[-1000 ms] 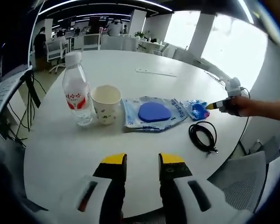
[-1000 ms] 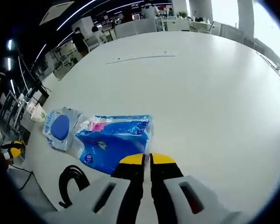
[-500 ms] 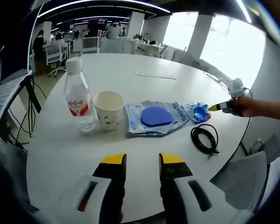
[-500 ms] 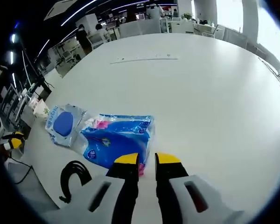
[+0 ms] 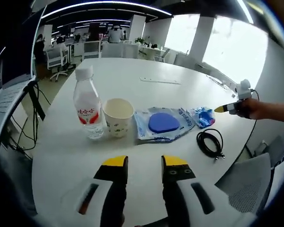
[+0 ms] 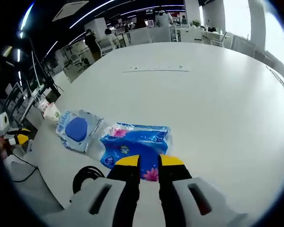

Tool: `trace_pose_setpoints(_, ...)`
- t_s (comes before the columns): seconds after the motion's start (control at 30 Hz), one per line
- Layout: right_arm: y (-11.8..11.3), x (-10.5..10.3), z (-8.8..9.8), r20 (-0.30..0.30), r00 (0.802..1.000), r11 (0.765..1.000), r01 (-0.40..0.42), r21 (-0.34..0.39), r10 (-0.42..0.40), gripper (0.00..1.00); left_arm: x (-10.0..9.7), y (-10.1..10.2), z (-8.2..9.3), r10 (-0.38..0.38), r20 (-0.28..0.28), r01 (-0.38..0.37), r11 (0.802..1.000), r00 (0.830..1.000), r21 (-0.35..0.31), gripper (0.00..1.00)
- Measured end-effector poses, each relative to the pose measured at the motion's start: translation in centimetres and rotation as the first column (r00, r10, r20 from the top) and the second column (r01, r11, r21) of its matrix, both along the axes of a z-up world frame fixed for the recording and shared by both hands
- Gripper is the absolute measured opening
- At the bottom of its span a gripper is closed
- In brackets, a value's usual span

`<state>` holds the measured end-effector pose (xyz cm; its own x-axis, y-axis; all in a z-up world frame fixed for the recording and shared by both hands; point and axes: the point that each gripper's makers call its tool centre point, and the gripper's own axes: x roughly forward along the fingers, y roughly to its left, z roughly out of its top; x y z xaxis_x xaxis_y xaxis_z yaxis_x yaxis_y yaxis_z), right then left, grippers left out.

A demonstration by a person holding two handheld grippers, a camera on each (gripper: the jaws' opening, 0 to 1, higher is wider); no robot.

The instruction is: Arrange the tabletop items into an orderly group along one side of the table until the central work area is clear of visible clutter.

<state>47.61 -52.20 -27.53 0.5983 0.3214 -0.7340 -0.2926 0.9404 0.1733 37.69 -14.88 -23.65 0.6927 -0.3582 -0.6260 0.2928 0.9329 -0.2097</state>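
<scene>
Both grippers are holding nothing: the right gripper (image 6: 144, 161), shut a second ago, is now hanging slightly parted over the blue packet (image 6: 135, 144) (apparently just released), which is lying at the table's (image 6: 213, 94) near side.

Left gripper view: from the near edge, facing across the round table (image 5: 180, 94). Right gripper view: close above the blue tissue pack (image 6: 135, 144), facing the far offices. Shared: pack (image 5: 202, 116), blue-disc packet (image 5: 163, 124) (image 6: 76, 130), black cable (image 5: 210, 142) (image 6: 87, 176).
</scene>
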Motion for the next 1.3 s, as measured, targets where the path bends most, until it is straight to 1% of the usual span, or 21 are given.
trace_pose_setpoints(0.13, 0.6, -0.1, 0.2, 0.008, 1.0, 1.0, -0.03, 0.003, 0.03, 0.14, 0.4, 0.5, 0.2, 0.017, 0.01, -0.017, 1.0, 1.0, -0.018, 0.27)
trace_pose_setpoints(0.23, 1.6, -0.3, 1.0, 0.024, 0.998, 0.999, -0.051, 0.007, 0.051, 0.16, 0.5, 0.6, 0.5, 0.024, 0.015, -0.023, 0.999, 1.0, -0.028, 0.28)
trace_pose_setpoints(0.47, 3.6, -1.0, 2.1, 0.05, 0.995, 0.996, -0.093, 0.019, 0.092, 0.19, 1.0, 1.1, 0.8, 0.041, 0.028, -0.04, 0.998, 0.999, -0.053, 0.28)
trace_pose_setpoints(0.6, 5.1, -1.5, 3.3, 0.09, 0.989, 0.992, -0.124, 0.033, 0.12, 0.23, 1.4, 1.3, 1.0, 0.044, 0.037, -0.042, 0.997, 0.998, -0.058, 0.28)
trace_pose_setpoints(0.73, 6.6, -2.2, 4.3, 0.125, 0.98, 0.985, -0.164, 0.045, 0.158, 0.28, 1.7, 1.4, 1.1, 0.031, 0.05, -0.029, 0.998, 0.998, -0.047, 0.3)
trace_pose_setpoints(0.83, 7.6, -2.9, 4.6, 0.142, 0.972, 0.979, -0.198, 0.053, 0.189, 0.32, 1.8, 1.3, 1.1, 0.015, 0.062, -0.014, 0.999, 0.998, -0.029, 0.32)
trace_pose_setpoints(0.97, 8.5, -3.9, 4.7, 0.148, 0.965, 0.972, -0.228, 0.053, 0.218, 0.37, 1.8, 1.2, 1.2, -0.001, 0.075, 0.003, 1.0, 0.997, -0.017, 0.34)
trace_pose_setpoints(1.1, 8.9, -4.6, 4.7, 0.152, 0.963, 0.97, -0.236, 0.064, 0.224, 0.4, 1.6, 1.3, 1.0, -0.006, 0.078, 0.008, 1.0, 0.997, -0.018, 0.35)
trace_pose_setpoints(1.3, 9.4, -6.3, 4.3, 0.145, 0.962, 0.967, -0.245, 0.077, 0.232, 0.43, 1.0, 1.4, 0.5, -0.007, 0.067, 0.008, 1.0, 0.998, -0.02, 0.35)
